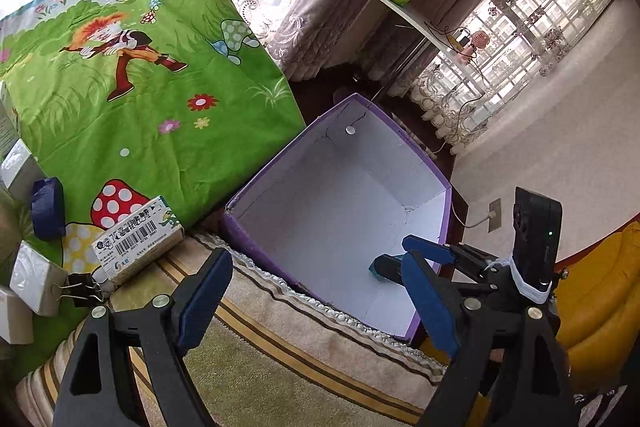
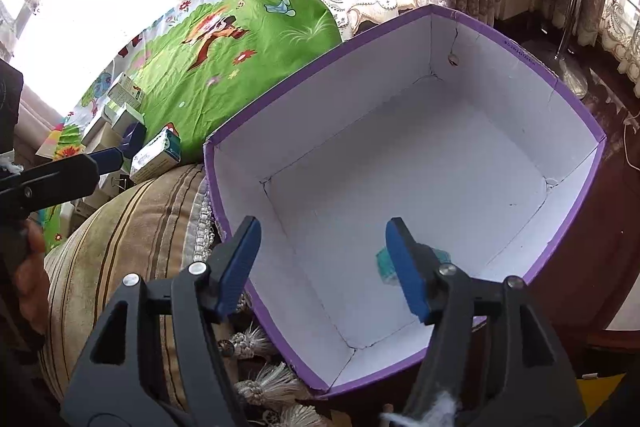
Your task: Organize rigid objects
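Note:
A purple box with a white inside (image 1: 336,211) (image 2: 420,163) stands open beside a striped cushion. A small teal object (image 2: 386,265) lies on its floor, partly hidden by a finger; it also shows in the left wrist view (image 1: 376,267). My right gripper (image 2: 324,267) is open and empty, held over the box's near rim; it also shows in the left wrist view (image 1: 416,259). My left gripper (image 1: 316,303) is open and empty above the cushion, left of the box. A white barcode carton (image 1: 136,241) (image 2: 154,157), a black binder clip (image 1: 82,293) and a dark blue object (image 1: 48,203) lie on the green cartoon cloth (image 1: 140,87).
Several white and silver boxes (image 1: 32,279) lie at the cloth's left edge. The striped cushion (image 1: 280,347) (image 2: 132,227) with tassels lies under the grippers. A yellow seat (image 1: 592,299) is at the right. A white shelf (image 1: 416,15) and curtains stand behind.

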